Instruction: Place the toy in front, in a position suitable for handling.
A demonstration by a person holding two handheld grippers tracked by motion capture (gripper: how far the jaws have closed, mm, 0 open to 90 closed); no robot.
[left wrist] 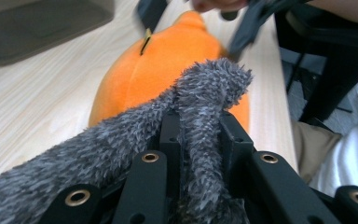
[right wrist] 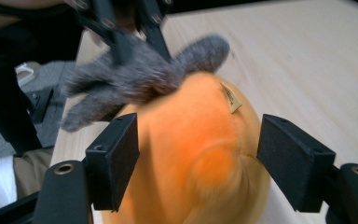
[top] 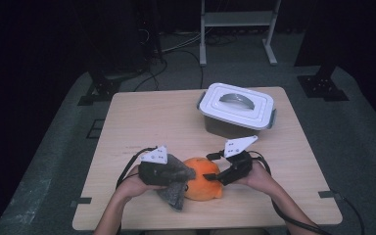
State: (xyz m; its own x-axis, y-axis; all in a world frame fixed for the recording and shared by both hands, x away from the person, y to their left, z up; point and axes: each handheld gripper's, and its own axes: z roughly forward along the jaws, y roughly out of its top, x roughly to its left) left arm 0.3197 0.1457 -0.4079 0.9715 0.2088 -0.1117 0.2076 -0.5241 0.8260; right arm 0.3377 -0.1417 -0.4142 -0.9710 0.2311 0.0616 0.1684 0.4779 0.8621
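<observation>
My left gripper point(top: 174, 172) is squeezed tight on the fuzzy grey cloth point(left wrist: 200, 107), just left of the orange plush toy point(top: 203, 178) and touching it. The toy sits on the table point(top: 152, 117), well in front of the white lidded box point(top: 236, 110). My right gripper point(right wrist: 198, 158) is spread wide around the toy, its pads not pressing.

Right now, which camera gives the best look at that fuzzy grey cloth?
The left gripper view: the grey cloth is close and sharp, pinched between the black jaws. The right gripper view shows it blurred beside the orange plush toy. The high view shows it small.
</observation>
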